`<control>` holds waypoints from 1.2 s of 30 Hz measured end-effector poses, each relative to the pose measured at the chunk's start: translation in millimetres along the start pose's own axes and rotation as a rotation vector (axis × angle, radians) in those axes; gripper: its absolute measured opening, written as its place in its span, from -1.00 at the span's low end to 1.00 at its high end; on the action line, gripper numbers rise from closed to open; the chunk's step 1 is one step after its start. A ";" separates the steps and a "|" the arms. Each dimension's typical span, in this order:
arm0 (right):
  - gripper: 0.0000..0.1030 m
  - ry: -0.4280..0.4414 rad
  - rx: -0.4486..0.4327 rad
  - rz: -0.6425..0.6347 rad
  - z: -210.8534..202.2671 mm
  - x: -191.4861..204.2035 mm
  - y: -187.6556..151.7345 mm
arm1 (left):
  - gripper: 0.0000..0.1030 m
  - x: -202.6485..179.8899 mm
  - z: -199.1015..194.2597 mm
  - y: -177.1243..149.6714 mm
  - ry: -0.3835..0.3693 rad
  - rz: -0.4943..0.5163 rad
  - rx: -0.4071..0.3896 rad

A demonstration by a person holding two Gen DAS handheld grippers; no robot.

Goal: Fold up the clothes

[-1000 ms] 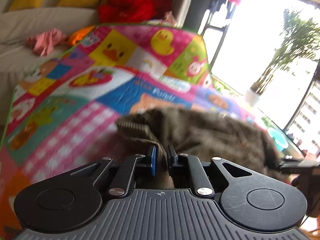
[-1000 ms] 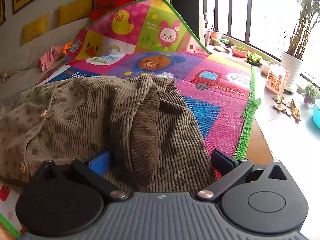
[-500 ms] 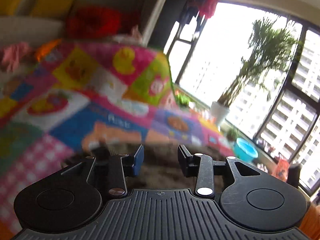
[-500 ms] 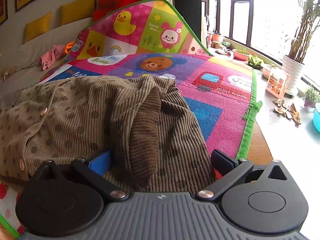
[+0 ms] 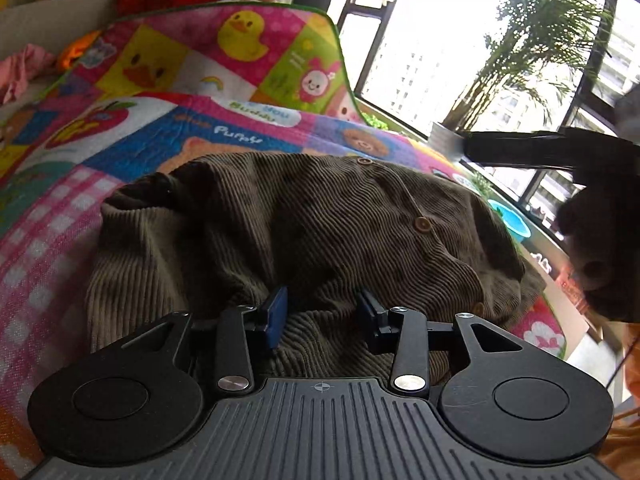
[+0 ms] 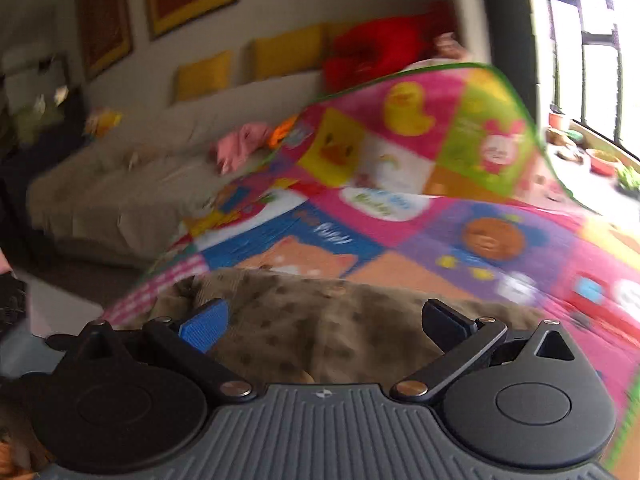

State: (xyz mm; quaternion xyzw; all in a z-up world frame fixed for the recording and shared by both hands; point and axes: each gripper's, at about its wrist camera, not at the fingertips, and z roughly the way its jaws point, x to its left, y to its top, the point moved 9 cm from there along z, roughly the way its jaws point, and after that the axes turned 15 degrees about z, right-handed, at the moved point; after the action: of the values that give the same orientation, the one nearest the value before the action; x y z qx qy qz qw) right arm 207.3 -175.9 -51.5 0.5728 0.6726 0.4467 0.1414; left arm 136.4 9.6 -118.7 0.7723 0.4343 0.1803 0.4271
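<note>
A brown corduroy cardigan [image 5: 328, 224] with buttons lies bunched on the colourful play mat [image 5: 192, 128]. My left gripper [image 5: 322, 312] stands open just over its near edge, a fold of the fabric between the two fingers but not pinched. In the right wrist view the same cardigan [image 6: 320, 320], with dark dots, shows blurred under my right gripper [image 6: 326, 326], which is wide open and raised above it. The other handheld gripper [image 5: 560, 152] shows as a dark shape at the right of the left wrist view.
The play mat [image 6: 400, 216] curls up at its far end against a beige sofa [image 6: 120, 184] carrying pink clothes [image 6: 240, 144], yellow cushions and a red pile. A window with a potted plant [image 5: 532, 60] and a blue basin [image 5: 512, 224] lies to the right.
My left gripper let go of the cardigan, lifted and came back down open over its edge. My right gripper rose and swung left, away from the sleeve fold.
</note>
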 end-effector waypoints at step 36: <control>1.00 -0.098 -0.050 0.103 -56.9 -75.6 -64.8 | 0.83 -40.1 -21.2 54.1 -0.202 0.150 -0.058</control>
State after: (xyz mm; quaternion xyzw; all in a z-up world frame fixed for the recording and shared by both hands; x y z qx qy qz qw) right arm 148.7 -265.1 -93.3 0.6240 0.6232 0.4414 0.1656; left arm 128.2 -26.8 -58.8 0.8042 0.3247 0.1457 0.4760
